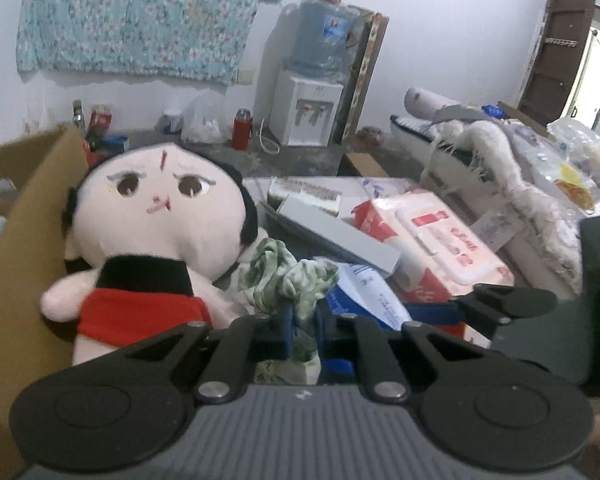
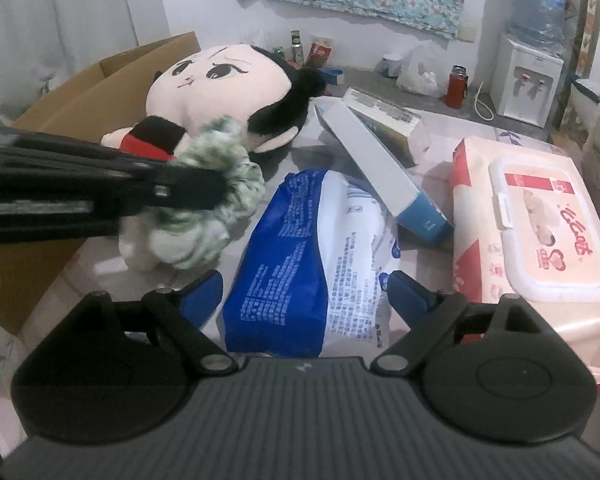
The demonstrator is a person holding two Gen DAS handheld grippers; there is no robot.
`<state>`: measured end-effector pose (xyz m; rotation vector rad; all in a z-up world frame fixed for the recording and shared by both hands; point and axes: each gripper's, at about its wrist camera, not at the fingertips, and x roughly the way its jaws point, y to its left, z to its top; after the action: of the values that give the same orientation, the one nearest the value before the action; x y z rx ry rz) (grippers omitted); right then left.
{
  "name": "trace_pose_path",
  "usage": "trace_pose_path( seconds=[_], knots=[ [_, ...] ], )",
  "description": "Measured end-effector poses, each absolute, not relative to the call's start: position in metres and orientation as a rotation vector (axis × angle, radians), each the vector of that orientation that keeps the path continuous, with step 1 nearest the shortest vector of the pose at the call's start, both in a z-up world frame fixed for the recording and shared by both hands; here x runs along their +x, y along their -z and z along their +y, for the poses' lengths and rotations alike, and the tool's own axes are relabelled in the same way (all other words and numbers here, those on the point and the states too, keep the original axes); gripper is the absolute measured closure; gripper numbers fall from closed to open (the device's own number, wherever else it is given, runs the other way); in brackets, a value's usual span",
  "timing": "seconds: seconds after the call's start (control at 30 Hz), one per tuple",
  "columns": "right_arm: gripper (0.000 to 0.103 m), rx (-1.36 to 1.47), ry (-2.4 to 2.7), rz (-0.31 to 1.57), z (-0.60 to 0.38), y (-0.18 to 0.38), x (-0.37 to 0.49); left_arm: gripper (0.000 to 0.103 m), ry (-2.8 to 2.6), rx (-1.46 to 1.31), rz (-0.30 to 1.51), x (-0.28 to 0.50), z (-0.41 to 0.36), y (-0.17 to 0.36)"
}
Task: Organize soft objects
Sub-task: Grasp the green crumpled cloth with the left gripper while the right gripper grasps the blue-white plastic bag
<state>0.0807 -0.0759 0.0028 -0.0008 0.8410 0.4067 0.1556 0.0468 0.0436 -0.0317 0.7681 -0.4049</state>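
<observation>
My left gripper (image 1: 302,330) is shut on a green-and-white scrunchie (image 1: 288,276), held above the table; in the right wrist view the scrunchie (image 2: 204,208) hangs from the left gripper's fingers (image 2: 188,190). A plush doll (image 1: 160,216) with a pale face, black hair and red top lies against a cardboard box (image 1: 24,240); it also shows in the right wrist view (image 2: 224,92). My right gripper (image 2: 304,292) is open, its blue pads on either side of a blue-and-white soft pack (image 2: 300,256). The right gripper (image 1: 500,304) shows at the right of the left wrist view.
A pink wet-wipes pack (image 2: 536,248) lies at the right. A grey-and-blue flat box (image 2: 384,172) leans on another box (image 2: 384,116). The cardboard box (image 2: 100,92) stands open at the left. A fluffy white blanket (image 1: 512,184) and a water dispenser (image 1: 308,108) lie beyond.
</observation>
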Motion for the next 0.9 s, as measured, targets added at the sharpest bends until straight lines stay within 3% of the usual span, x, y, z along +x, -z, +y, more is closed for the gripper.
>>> trace_pose_path(
  seconds=[0.3, 0.6, 0.9],
  knots=[
    [0.014, 0.003, -0.387, 0.857, -0.076, 0.001, 0.092, 0.092, 0.365, 0.037, 0.636, 0.122, 0.043, -0.079],
    [0.015, 0.043, -0.354, 0.857, -0.071, 0.010, 0.104, 0.091, 0.257, 0.119, 0.567, 0.111, 0.035, -0.065],
    [0.028, 0.052, -0.368, 0.838, -0.076, 0.012, 0.098, 0.091, 0.228, 0.121, 0.562, 0.106, 0.041, -0.051]
  ],
)
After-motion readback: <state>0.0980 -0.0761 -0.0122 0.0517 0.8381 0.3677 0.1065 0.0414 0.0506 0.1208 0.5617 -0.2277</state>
